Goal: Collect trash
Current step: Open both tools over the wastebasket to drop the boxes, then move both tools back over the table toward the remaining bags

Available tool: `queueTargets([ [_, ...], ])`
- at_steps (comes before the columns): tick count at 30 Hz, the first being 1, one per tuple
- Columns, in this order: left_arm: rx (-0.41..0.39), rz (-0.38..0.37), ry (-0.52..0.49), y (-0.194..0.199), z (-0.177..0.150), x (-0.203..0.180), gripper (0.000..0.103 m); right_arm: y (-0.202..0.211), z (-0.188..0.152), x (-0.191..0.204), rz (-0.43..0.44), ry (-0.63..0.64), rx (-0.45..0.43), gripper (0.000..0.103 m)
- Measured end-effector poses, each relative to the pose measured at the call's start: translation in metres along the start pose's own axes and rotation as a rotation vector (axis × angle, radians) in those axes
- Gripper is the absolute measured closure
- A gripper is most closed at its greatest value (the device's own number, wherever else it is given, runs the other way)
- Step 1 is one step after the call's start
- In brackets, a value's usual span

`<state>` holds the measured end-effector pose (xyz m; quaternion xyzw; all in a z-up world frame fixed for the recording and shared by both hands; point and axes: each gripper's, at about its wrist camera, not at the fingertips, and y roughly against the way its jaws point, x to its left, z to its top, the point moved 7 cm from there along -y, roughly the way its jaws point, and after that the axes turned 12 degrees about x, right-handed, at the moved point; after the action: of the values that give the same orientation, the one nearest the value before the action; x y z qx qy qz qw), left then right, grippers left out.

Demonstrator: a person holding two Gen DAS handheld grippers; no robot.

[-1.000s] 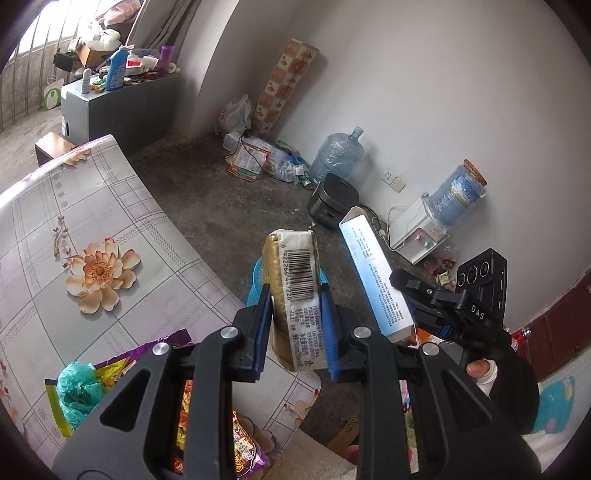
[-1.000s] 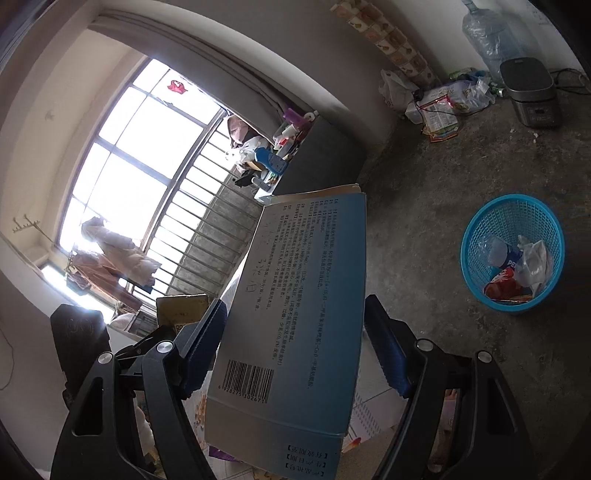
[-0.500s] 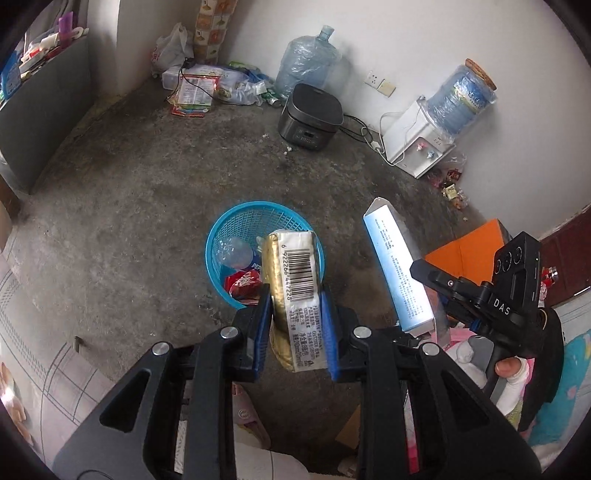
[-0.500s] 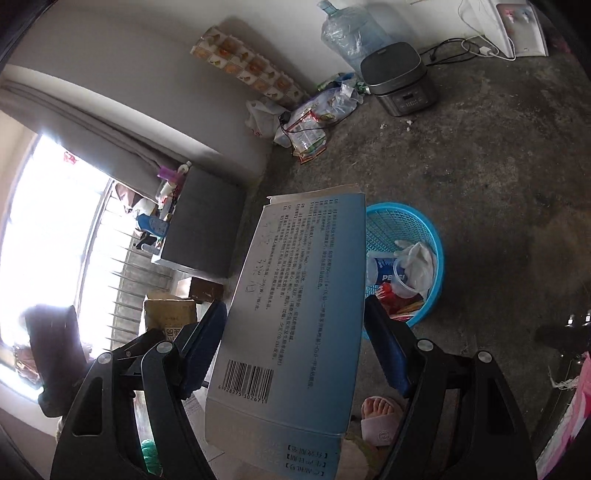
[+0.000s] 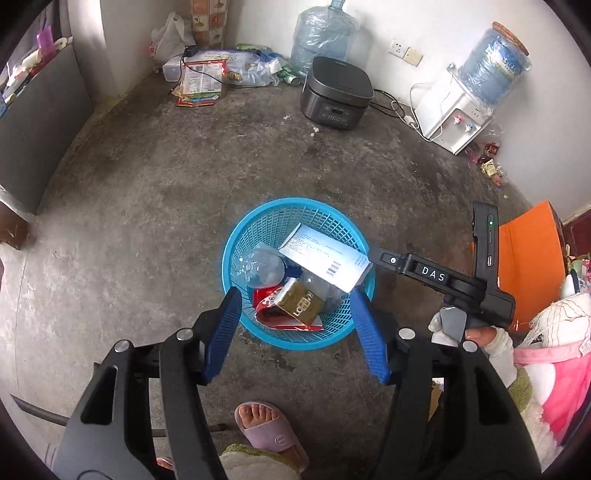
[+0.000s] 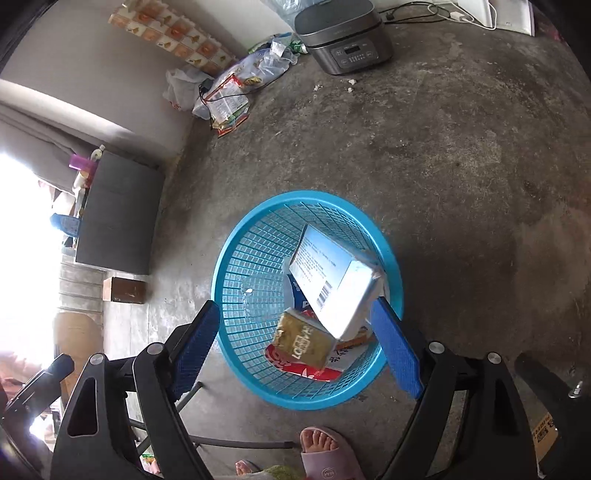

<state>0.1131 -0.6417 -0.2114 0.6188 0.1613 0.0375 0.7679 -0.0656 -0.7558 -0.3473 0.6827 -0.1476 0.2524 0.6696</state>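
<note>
Bare concrete floor [image 5: 155, 206], white walls [image 5: 413, 26]; a dark cabinet [image 6: 118, 214] stands by the glaring window [image 6: 18, 240] (blown out), water dispenser [image 5: 458, 110] against the wall.

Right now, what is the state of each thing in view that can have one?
left tool: empty, jaws opening.
right tool: empty, jaws opening.
blue basket: upright on the floor, partly filled.
white-blue box: tilted in the basket.
gold packet: lying in the basket.
plastic bottle: lying in the basket.
</note>
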Motion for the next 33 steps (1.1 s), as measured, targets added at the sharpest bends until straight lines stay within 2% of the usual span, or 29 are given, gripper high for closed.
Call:
queueTargets([
  [5,-0.09,0.005,-0.019,0.052,-0.012,0.0,0.045,0.022,-0.015,0.002,0.018,-0.012,-0.071,0.021],
  [7,-0.144,0.01,-0.027,0.08,-0.021,-0.001,0.041,0.038,-0.024,0.014,0.008,0.019,-0.11,0.021],
  [11,-0.258,0.03,-0.041,0.14,-0.044,0.001,0.035,0.077,-0.044,0.056,-0.015,0.134,-0.211,0.021],
  [15,-0.372,0.076,-0.028,0.202,-0.078,0.011,0.021,0.12,-0.074,0.103,-0.025,0.264,-0.315,0.02],
  [20,-0.498,0.123,0.047,0.268,-0.131,0.034,0.016,0.156,-0.11,0.151,-0.047,0.39,-0.397,0.008],
  [26,-0.583,0.179,0.202,0.31,-0.191,0.071,0.013,0.166,-0.155,0.195,-0.078,0.51,-0.393,0.007],
  [30,-0.602,0.23,0.291,0.323,-0.228,0.094,0.013,0.155,-0.183,0.217,-0.11,0.604,-0.345,0.007],
  [33,-0.596,0.238,0.335,0.327,-0.248,0.107,0.013,0.146,-0.206,0.233,-0.147,0.679,-0.321,0.007],
])
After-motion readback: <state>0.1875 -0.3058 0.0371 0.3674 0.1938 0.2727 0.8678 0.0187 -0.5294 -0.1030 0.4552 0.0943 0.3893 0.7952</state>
